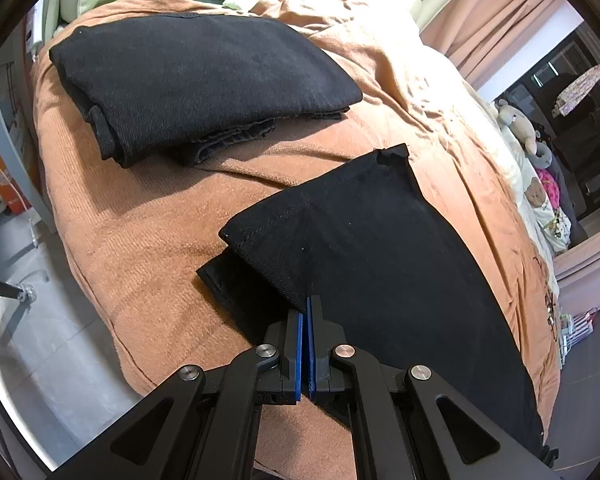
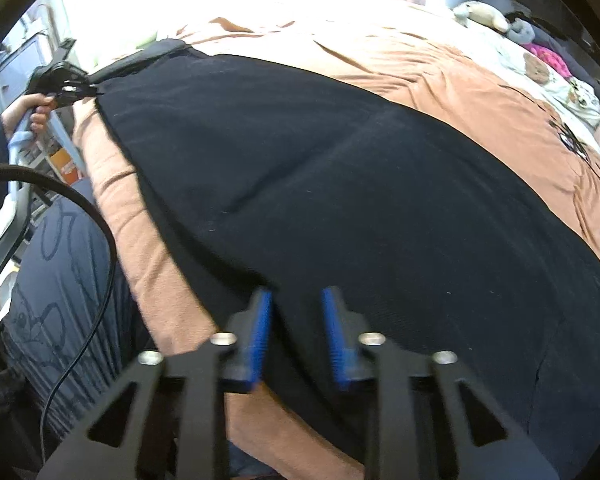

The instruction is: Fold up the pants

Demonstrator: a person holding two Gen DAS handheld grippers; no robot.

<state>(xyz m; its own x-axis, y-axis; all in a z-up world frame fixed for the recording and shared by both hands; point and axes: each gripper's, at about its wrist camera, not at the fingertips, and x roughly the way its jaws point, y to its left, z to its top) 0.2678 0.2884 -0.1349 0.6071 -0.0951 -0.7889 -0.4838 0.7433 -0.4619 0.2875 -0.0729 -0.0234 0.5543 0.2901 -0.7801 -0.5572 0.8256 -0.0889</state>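
Black pants (image 2: 340, 184) flat on bed (image 2: 440, 64), long axis running from left claw (image 1: 305, 304) to right claw (image 2: 296, 300). Left claw clamped on lifted end corner; right claw parted, hovering over opposite near edge, holding nothing. Folded black stack (image 1: 204, 80) lies beyond left claw.

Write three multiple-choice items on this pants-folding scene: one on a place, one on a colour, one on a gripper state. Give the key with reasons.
1. Where does the folded black garment lie?
A. on the floor
B. on the orange blanket
C. on a chair

2. What colour are the gripper pads?
A. red
B. green
C. blue

3. How is the left gripper?
A. shut on the pants
B. wide open
C. out of view

Key: B, blanket surrounds it; C, blue pads show in both views; A, pads pinch a lifted corner, while the right gripper stands open above the cloth.
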